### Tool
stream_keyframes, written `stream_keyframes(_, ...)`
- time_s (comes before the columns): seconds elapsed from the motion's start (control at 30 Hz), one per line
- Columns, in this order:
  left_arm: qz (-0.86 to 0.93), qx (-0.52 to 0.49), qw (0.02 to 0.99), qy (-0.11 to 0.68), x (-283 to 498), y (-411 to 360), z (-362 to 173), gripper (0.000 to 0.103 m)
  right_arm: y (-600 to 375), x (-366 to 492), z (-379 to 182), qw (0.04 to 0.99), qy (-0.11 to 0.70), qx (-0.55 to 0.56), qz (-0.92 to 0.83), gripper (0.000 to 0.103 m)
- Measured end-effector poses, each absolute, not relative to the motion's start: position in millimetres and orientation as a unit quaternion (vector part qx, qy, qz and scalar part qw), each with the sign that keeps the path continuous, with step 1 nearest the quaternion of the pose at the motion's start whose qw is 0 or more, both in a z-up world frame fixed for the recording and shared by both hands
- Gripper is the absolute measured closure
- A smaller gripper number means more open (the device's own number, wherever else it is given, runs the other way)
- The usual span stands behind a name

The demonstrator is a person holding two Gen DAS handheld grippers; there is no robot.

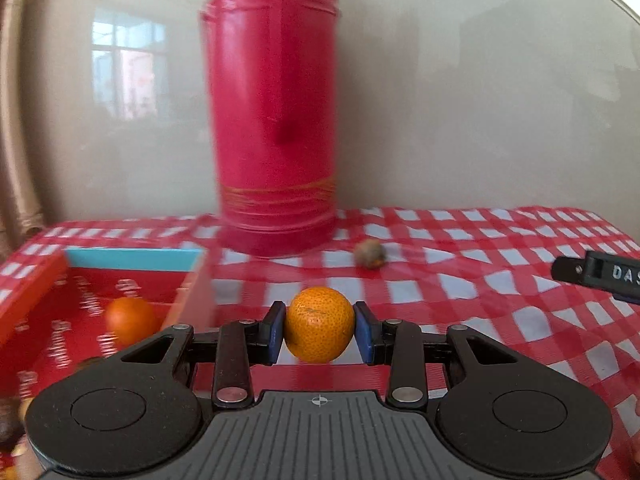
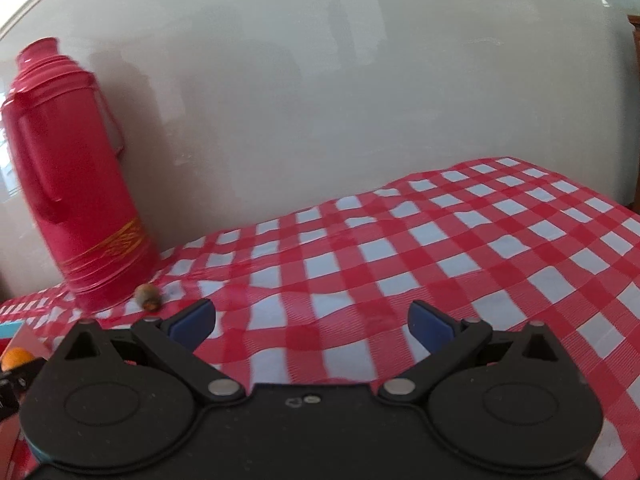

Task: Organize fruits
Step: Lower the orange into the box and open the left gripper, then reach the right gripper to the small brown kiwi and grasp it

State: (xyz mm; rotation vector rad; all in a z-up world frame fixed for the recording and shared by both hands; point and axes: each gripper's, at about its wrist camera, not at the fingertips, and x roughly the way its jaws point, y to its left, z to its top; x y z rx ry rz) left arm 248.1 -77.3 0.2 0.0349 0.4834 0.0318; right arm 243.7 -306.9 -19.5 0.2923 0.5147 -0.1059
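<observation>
My left gripper (image 1: 319, 330) is shut on an orange mandarin (image 1: 319, 322), held above the checked tablecloth just right of a red box (image 1: 36, 280). A second mandarin (image 1: 130, 320) lies inside that box. A small brownish fruit (image 1: 370, 254) lies on the cloth near the red thermos (image 1: 276, 120); it also shows in the right wrist view (image 2: 148, 297). My right gripper (image 2: 312, 320) is open and empty above the cloth. Its tip shows at the right edge of the left wrist view (image 1: 600, 276). The held mandarin shows at the left edge of the right wrist view (image 2: 16, 358).
The tall red thermos (image 2: 76, 184) stands at the back by the pale wall. The red box has a blue inner far wall (image 1: 132, 258) and some dark items at its near left corner (image 1: 10, 420). The red and white checked cloth (image 2: 440, 248) is wrinkled.
</observation>
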Motion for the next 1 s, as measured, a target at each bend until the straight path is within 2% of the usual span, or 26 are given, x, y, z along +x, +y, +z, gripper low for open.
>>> stream_keyframes(0.6,0.112,0.003,0.969,0.218,189,19,19,0.065,-250,225,-12,0.964,0.247,0.101,0.0,0.006)
stream_keyframes(0.63,0.116,0.004,0.969,0.22,187,23,19,0.061,-247,225,-12,0.964,0.247,0.097,0.002,0.006)
stream_keyframes(0.67,0.12,0.002,0.969,0.218,185,28,18,0.031,-243,225,-12,0.965,0.246,0.093,0.005,0.006)
stream_keyframes(0.7,0.126,0.001,0.969,0.211,182,31,17,0.007,-241,224,-12,0.965,0.245,0.092,0.006,0.006)
stream_keyframes(1.0,0.154,-0.005,0.969,0.195,169,60,22,0.006,-220,224,-10,0.967,0.243,0.073,0.022,0.006)
